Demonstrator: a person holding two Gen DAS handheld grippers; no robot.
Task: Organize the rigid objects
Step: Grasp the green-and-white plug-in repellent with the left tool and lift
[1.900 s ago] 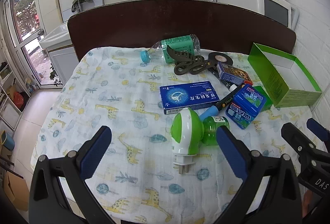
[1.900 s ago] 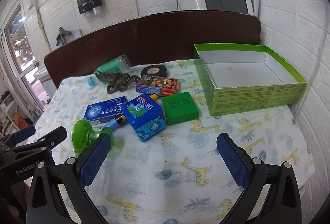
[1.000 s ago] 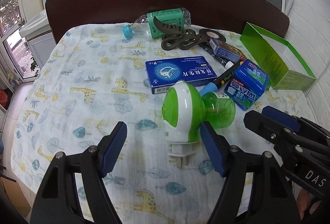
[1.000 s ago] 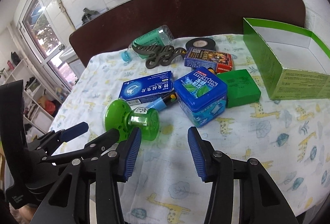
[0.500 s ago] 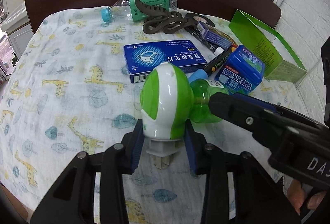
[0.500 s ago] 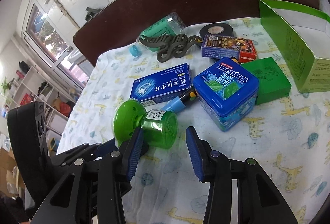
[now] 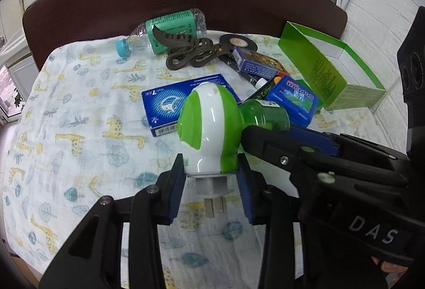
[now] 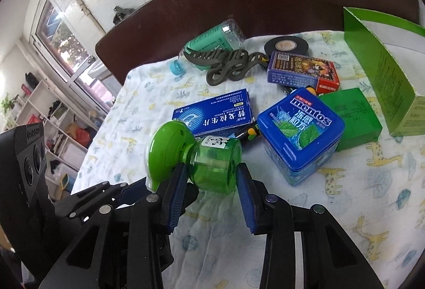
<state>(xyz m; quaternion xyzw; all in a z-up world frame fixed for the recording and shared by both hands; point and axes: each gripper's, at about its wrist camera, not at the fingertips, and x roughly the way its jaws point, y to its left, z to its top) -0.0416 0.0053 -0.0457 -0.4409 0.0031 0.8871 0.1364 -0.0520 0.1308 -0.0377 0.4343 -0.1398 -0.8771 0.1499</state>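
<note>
— Left claw [image 7: 211, 192]?
— Clenched on the white-and-green plug-in head [image 7: 209, 129], pads against its base, prongs pointing down.

— Right claw [image 8: 211, 186]?
— Clamped around the green refill bottle [image 8: 215, 162] of the same device, lifted just above the giraffe-print cloth [image 8: 345, 209].

— Nearby?
— Blue Mentos tin [image 8: 300, 129], blue medicine box [image 8: 215, 114], open green box [image 7: 329, 71] on the surface.

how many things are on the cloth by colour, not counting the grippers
Green: 3 - plug-in repellent, flat green box, open green carton
Blue: 3 - medicine box, mentos tin, card box
Teal: 1 - bottle
Dark: 3 - hair clip, tape roll, marker
Total: 10
</note>
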